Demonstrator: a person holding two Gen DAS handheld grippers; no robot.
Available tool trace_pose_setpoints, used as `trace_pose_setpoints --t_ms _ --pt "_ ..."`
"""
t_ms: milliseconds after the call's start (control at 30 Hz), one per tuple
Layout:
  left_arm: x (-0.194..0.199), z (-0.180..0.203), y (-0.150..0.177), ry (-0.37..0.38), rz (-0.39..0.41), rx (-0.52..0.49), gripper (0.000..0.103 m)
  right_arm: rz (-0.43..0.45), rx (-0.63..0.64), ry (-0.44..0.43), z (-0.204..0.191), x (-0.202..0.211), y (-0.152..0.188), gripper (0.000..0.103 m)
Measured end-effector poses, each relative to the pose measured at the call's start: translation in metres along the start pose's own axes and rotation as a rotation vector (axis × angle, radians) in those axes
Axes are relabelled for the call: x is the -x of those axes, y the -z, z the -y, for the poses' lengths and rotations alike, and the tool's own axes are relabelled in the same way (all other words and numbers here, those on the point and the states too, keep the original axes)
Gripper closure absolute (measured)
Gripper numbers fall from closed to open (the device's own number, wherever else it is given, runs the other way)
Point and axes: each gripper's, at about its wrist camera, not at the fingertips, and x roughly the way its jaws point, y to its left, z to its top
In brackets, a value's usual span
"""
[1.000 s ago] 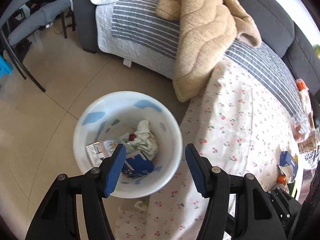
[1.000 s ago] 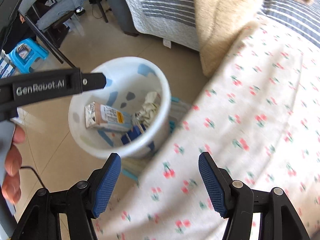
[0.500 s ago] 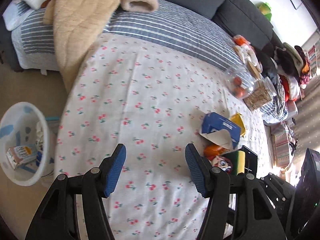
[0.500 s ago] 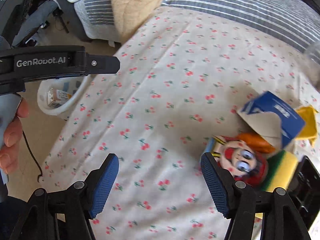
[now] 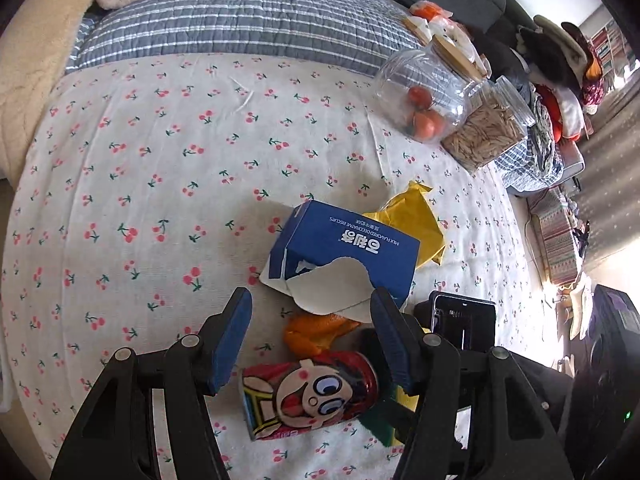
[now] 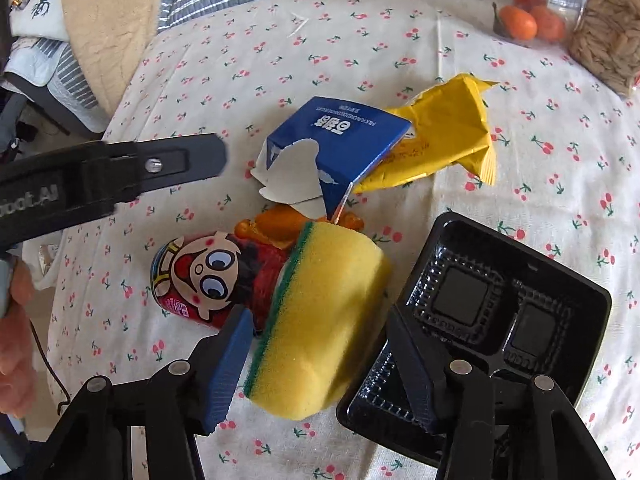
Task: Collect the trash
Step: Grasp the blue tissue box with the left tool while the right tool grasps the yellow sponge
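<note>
Trash lies in a pile on the cherry-print cloth point(image 5: 160, 168): a torn blue biscuit box point(image 5: 348, 248) point(image 6: 340, 140), a yellow wrapper point(image 5: 408, 220) point(image 6: 444, 136), an orange wrapper point(image 5: 316, 330), a red cartoon-face can point(image 5: 312, 392) point(image 6: 208, 276), a yellow-green sponge point(image 6: 324, 320) and a black plastic tray point(image 6: 500, 312). My left gripper point(image 5: 312, 338) is open above the orange wrapper and the can. My right gripper point(image 6: 324, 364) is open with its fingers either side of the sponge.
A clear jar with small orange fruits point(image 5: 424, 96) and a jar of seeds point(image 5: 488, 128) stand at the far right of the cloth. A beige blanket point(image 6: 104, 24) and a striped sofa cover point(image 5: 240, 12) lie behind. The left gripper's arm point(image 6: 100, 176) crosses the right wrist view.
Both grippers swung away from the white bin on the floor and moved over the cloth to the trash pile. Both stay open.
</note>
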Motion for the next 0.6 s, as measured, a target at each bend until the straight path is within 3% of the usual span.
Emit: trace_pose_setpoints --t_ms 100,367,600 --pt "-0.017 0.004 -0.006 0.007 -0.018 0.017 0.039 -0.005 0.027 0.036 -0.001 -0.007 -0.002 0.054" --pt "-0.042 0.012 -0.016 -0.02 -0.044 0.022 0.039 0.003 0.042 -0.007 0.006 0.001 0.003 0.072" --pt "-0.037 0.012 -0.014 -0.001 -0.054 0.026 0.039 0.043 0.009 -0.014 0.028 0.025 0.012 0.074"
